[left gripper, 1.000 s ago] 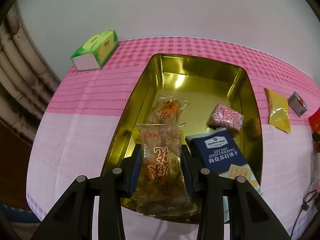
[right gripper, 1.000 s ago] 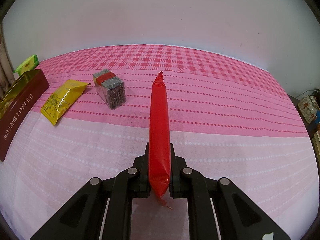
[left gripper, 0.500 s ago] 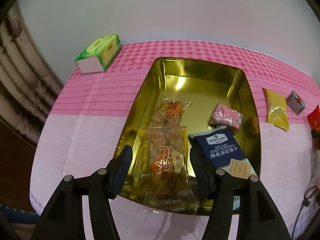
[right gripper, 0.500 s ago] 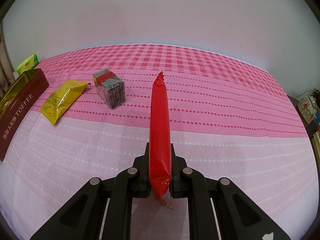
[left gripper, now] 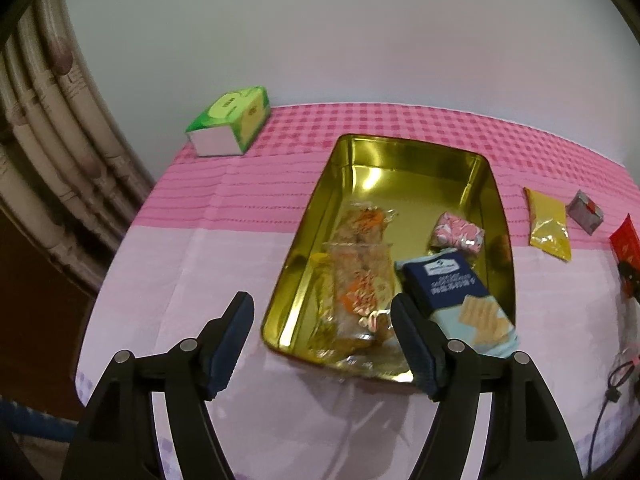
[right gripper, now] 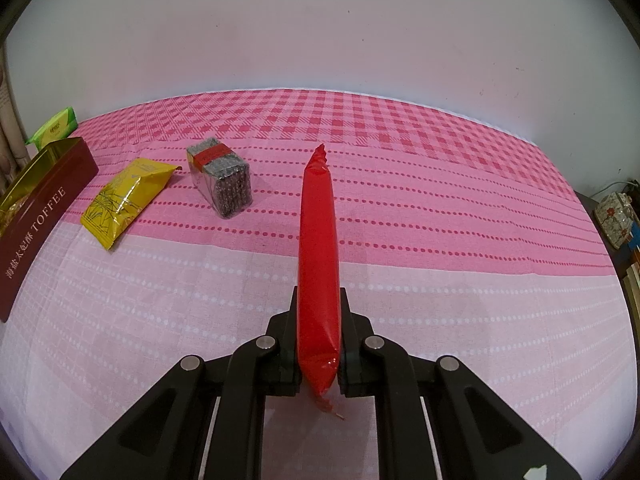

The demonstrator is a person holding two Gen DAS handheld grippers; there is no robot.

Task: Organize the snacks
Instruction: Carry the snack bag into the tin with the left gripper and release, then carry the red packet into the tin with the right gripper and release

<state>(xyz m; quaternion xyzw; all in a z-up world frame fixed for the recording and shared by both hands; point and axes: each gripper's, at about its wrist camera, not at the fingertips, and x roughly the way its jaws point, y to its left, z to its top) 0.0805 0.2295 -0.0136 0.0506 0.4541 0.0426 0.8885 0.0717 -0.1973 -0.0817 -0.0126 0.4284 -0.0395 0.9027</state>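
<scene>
A gold tin (left gripper: 308, 240) sits on the pink cloth. In it lie a clear orange snack pack (left gripper: 360, 292), a second like it (left gripper: 362, 222), a pink candy (left gripper: 458, 234) and a navy cracker box (left gripper: 452, 284). My left gripper (left gripper: 322, 342) is open and empty, just in front of the tin's near edge. My right gripper (right gripper: 318, 342) is shut on a long red sausage stick (right gripper: 318, 248), held above the cloth. The tin's dark red side (right gripper: 38, 224) shows at the left in the right wrist view.
A yellow packet (right gripper: 126, 200) and a dark wrapped block with a red band (right gripper: 222, 180) lie right of the tin; both also show in the left wrist view (left gripper: 548, 224) (left gripper: 586, 212). A green tissue box (left gripper: 230, 122) stands back left. The table edge is near.
My left gripper has opened, let the orange snack pack drop into the tin, and drawn back. My right gripper still holds the red stick, unmoved.
</scene>
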